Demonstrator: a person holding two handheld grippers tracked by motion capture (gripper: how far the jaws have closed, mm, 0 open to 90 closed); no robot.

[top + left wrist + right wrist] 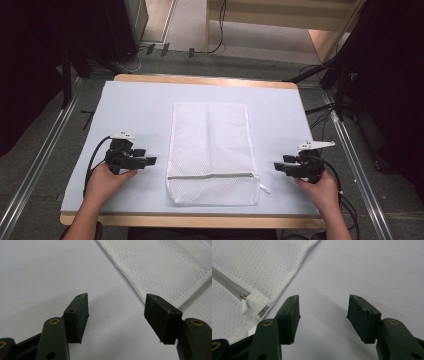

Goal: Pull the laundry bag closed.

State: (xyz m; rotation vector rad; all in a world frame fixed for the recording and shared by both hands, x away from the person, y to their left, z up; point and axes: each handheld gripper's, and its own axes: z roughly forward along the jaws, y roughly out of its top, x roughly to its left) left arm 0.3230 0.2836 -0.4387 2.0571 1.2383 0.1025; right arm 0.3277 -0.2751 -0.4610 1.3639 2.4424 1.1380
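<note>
On the pale table sheet [135, 105], from above, one white mesh laundry bag [210, 145] lies flat in the middle, zipper [212, 175] near the person's edge. One left gripper [150, 161] and one right gripper [276, 166] flank it, both well apart from the bag. Along the left gripper's [116, 317] jaws, they gape empty, bag edge [160, 267] just beyond. Along the right gripper's [323, 315] jaws, likewise spread and empty, zipper pull [244, 307] lies just left.

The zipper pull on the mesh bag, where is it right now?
In the high view the zipper pull hangs at the right end of the zipper, near the white mesh bag's near right corner, closest to the right gripper.
</note>
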